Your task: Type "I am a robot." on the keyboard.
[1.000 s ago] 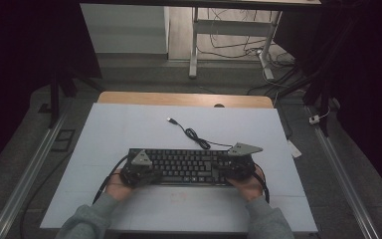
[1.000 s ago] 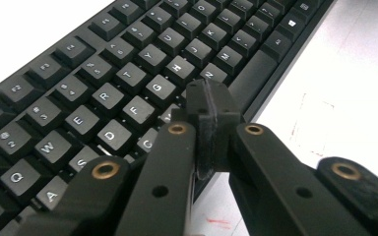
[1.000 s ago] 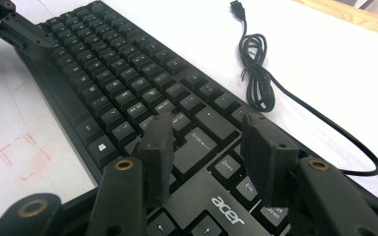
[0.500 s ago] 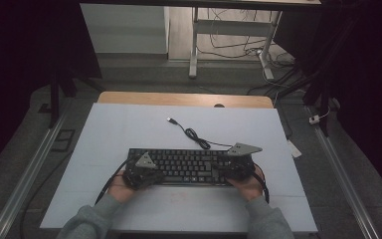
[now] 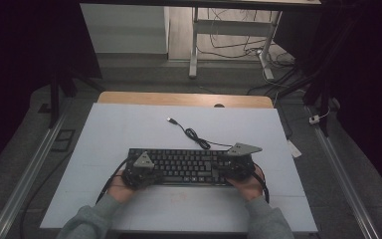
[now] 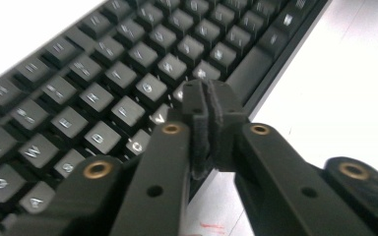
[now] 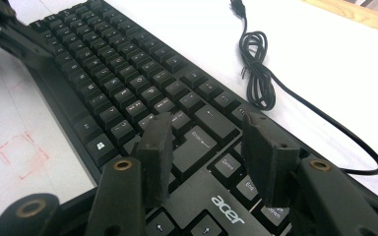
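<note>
High view: I sit at the white table (image 5: pixel 129 124) with the black keyboard (image 5: pixel 186 167) lying flat near my edge of it, its cable (image 5: pixel 194 135) trailing away across the table to a loose plug. My left gripper (image 5: pixel 140 173) rests over the keyboard's left end and my right gripper (image 5: pixel 236 167) over its right end.

In the left gripper view, my left gripper (image 6: pixel 206 105) has its pads nearly together, a thin slit between them and nothing held; the jaws have just been opening a little. The tips hang over the bottom letter row, close to the keyboard's near edge. In the right gripper view, my right gripper (image 7: pixel 209 147) stands about half open with nothing gripped, its pads hanging above the Enter key (image 7: pixel 202 140).

My judgement is that I am pressing keys. To do that well I should bring the closed tip straight down on the middle of one key, so it does not catch a neighbour, and keep the other hand steady so the keyboard does not slide.

Readable writing: "acer" (image 7: pixel 229 209) on the keyboard's near right, "Enter", "Delete" (image 7: pixel 226 164) and "End" (image 7: pixel 249 186) on keys. A faint red square (image 7: pixel 22 153) is drawn on the table.
</note>
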Demonstrator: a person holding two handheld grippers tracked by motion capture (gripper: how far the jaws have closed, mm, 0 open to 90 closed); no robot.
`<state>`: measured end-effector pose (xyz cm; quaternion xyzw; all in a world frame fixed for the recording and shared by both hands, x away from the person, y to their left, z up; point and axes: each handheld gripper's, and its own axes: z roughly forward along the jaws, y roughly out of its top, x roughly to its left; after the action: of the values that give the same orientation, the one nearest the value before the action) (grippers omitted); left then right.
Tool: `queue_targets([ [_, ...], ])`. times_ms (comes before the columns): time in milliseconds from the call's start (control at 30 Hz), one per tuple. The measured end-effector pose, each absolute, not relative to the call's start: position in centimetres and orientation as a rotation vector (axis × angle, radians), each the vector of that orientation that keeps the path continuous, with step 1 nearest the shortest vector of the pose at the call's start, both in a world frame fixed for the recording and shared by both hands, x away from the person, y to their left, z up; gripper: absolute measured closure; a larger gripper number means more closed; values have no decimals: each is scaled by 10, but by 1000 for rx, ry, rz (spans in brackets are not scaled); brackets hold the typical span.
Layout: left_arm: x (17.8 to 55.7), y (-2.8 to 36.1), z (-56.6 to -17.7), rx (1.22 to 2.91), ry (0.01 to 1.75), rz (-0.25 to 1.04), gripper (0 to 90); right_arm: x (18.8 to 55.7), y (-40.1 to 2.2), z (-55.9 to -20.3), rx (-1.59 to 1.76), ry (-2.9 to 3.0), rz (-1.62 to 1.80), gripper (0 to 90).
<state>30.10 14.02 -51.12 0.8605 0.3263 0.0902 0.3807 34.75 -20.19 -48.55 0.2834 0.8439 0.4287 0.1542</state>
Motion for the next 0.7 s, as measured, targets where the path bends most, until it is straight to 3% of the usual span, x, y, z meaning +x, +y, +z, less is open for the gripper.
queue_targets([
  [200, 301, 151, -504, 2125, 892, 288, 570, 348, -202, -486, 815, 2421, 1227, 549],
  [333, 303, 159, -501, 2088, 937, 300, 437, 347, -200, -487, 813, 2428, 1221, 548],
  [700, 308, 177, -497, 2039, 1020, 319, 361, 348, -201, -487, 817, 2430, 1215, 548],
])
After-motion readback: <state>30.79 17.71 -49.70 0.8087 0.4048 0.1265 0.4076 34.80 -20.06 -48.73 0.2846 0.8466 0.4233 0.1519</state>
